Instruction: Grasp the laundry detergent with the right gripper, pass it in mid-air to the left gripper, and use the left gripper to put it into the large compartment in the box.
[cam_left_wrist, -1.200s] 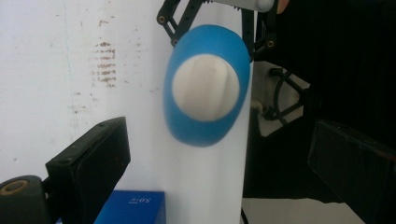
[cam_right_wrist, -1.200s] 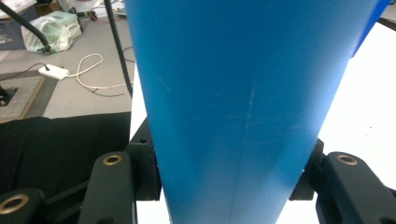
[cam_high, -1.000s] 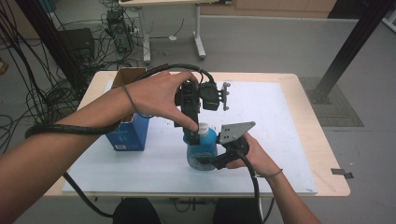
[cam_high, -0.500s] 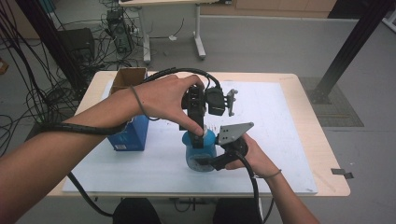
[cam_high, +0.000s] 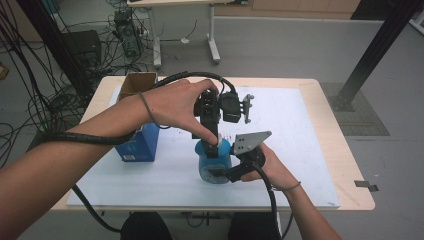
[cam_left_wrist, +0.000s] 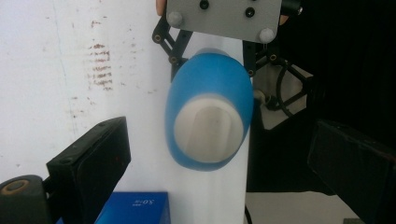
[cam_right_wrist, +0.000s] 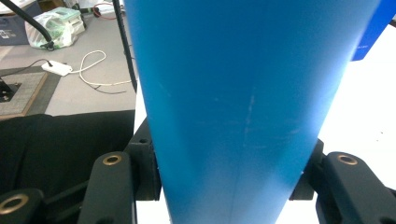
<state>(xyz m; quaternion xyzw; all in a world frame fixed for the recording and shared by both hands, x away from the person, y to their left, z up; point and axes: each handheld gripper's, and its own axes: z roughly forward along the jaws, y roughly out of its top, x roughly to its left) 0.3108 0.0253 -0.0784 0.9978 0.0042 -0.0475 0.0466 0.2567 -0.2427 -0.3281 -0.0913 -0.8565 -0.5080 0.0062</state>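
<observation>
A blue bottle (cam_high: 214, 167) with a white cap (cam_left_wrist: 209, 132) stands upright on the white mat (cam_high: 300, 150). My right gripper (cam_high: 219, 172) comes in from the right, shut on the bottle's lower body (cam_right_wrist: 233, 93), one jaw on each side. My left gripper (cam_high: 213, 146) points straight down over the bottle's top. In the left gripper view its jaws stand wide apart on either side of the cap, and my left gripper (cam_left_wrist: 219, 163) is open and clear of the cap. The right gripper's grey plate (cam_left_wrist: 224, 18) lies behind the bottle.
A blue carton (cam_high: 137, 145) stands on the mat left of the bottle, its corner (cam_left_wrist: 135, 207) close below the left gripper. An open cardboard box (cam_high: 137, 82) sits at the table's far left. Cables trail over the table's left edge and the floor.
</observation>
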